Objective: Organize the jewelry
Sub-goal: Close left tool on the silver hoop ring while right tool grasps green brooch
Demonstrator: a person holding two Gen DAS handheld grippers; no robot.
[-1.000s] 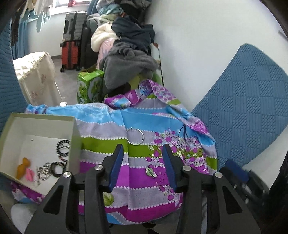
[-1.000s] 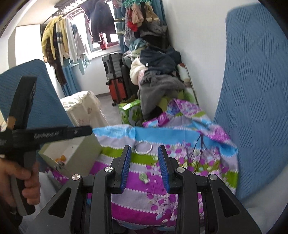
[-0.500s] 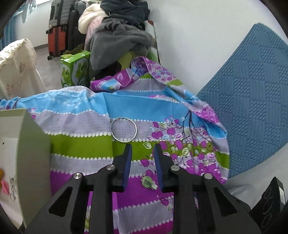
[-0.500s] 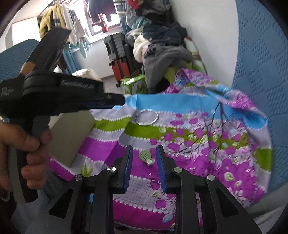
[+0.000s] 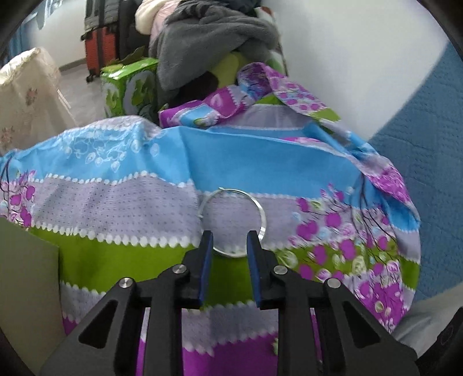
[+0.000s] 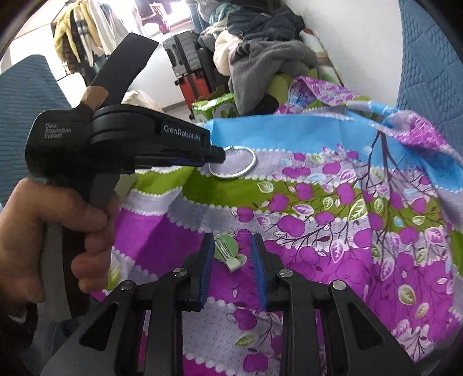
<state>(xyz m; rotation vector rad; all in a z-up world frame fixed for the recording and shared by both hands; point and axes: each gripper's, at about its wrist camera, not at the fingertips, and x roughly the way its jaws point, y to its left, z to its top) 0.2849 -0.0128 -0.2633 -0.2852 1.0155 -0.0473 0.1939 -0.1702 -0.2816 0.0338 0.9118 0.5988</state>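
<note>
Silver hoop (image 5: pixel 232 222) between left claw (image 5: pixel 230 241), unpinched

I've got a white wall (image 5: pixel 341 57) ahead-right of the tongs, blue quilted panel (image 6: pixel 431 57) far right, daylight from a window (image 6: pixel 162 17) far back-left. Straight ahead: heaped clothes (image 5: pixel 208 34), red suitcase (image 5: pixel 97 49), green box (image 5: pixel 130 86), grey floor (image 5: pixel 78 86); floral bedsheet (image 5: pixel 260 162) underneath.

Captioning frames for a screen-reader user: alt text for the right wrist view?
The right claw, open, frames a small green hair clip lying on a striped floral cloth. Further back, a hand holds the left claw with its tips at the rim of a silver hoop.
</note>
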